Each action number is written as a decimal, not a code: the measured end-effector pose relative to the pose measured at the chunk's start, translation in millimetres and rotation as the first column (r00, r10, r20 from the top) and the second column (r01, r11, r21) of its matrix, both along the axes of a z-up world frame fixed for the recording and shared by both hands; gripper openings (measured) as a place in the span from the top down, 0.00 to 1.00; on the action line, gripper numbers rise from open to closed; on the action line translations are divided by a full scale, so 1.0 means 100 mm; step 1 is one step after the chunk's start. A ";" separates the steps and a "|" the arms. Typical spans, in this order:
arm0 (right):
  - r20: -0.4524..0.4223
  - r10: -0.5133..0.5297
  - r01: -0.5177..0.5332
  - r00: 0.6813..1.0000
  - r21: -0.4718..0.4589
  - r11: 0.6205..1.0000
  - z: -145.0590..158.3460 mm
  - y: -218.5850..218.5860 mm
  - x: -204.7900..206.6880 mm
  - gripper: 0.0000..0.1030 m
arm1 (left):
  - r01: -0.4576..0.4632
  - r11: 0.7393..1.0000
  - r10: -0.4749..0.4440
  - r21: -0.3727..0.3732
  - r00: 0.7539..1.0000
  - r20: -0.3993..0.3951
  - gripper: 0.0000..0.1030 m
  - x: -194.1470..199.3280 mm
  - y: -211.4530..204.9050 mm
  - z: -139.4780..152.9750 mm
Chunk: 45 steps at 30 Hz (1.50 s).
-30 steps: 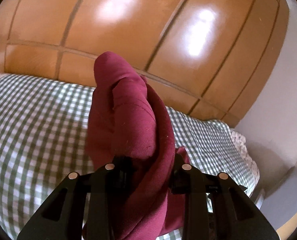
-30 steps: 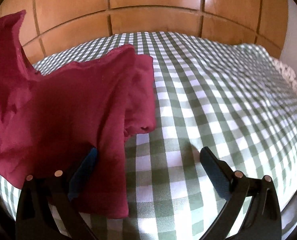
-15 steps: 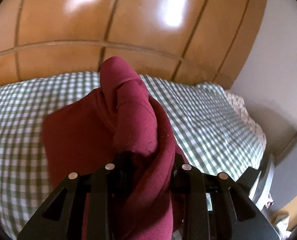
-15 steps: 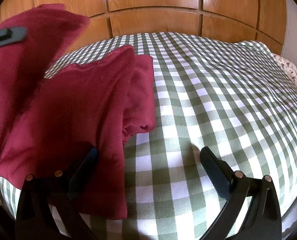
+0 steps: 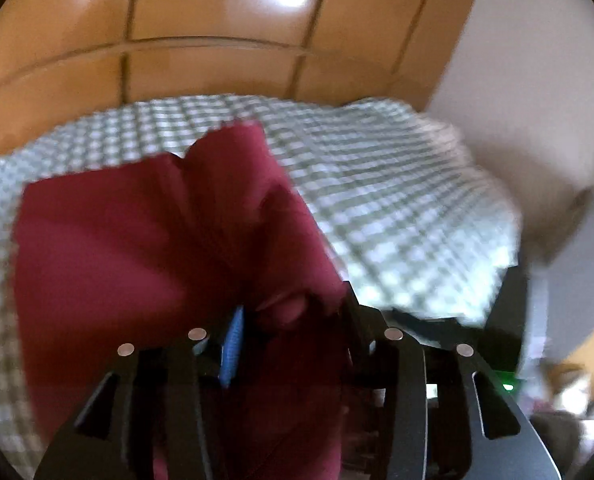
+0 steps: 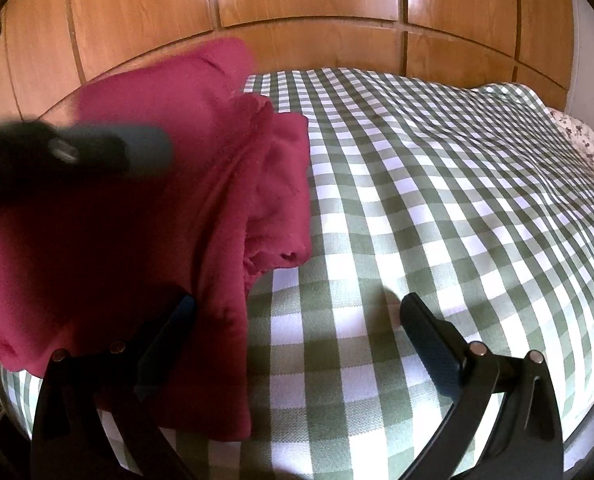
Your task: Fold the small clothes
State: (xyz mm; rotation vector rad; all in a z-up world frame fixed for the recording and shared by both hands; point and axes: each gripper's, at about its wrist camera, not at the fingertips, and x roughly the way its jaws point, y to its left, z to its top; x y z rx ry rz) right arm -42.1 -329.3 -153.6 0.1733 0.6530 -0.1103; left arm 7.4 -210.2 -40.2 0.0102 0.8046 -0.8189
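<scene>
Left gripper (image 5: 291,312): jaws just opened part-way, with a bunched flap of the maroon garment (image 5: 117,260) between them. One blue pad (image 5: 231,344) bare and apparently off the cloth; grip judged released, though blurred. Seen from the right wrist view as a dark smear above the garment's left part.

Right gripper (image 6: 297,300): jaws spread wide, grasping nothing. Left finger over the garment's near right edge, contact not certain; right finger over bare green-checked bed cover (image 6: 437,200).

Garment: on the left half of the bed cover, mostly flat and partly doubled over. One flap raised and creased at the left gripper; a rumpled sleeve (image 6: 285,200) sticking out on the right side. Wooden headboard (image 6: 297,0) behind, well apart.

Hazards, as judged:
- Flap let go bunched rather than spread flat: likely to drop in a ridge or skew, leaving uneven edges.
- Cloth caught on a pad or finger as the left gripper pulls back: fold dragged open again.
- No firm hold on the near edge by the right gripper: whole garment free to slide on the soft cover under any tug.
- Protruding sleeve left out: lumpy outline in the next fold.
</scene>
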 end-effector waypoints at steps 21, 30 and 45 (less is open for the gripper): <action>0.004 -0.094 0.094 0.996 -0.044 0.995 0.33 -0.25 -0.16 0.02 | -0.401 0.915 0.403 -0.046 0.914 0.055 0.30 0.06 1.42 -0.34; 0.180 -0.080 0.077 0.980 0.024 0.997 0.94 -0.07 -0.36 0.02 | -0.316 0.949 0.313 0.015 0.944 0.107 0.24 -0.01 1.21 -0.51; -0.184 -0.229 0.248 0.956 0.087 0.965 0.06 -0.48 -0.07 0.02 | -0.322 0.947 0.315 0.018 0.936 0.156 0.19 -0.06 1.22 -0.48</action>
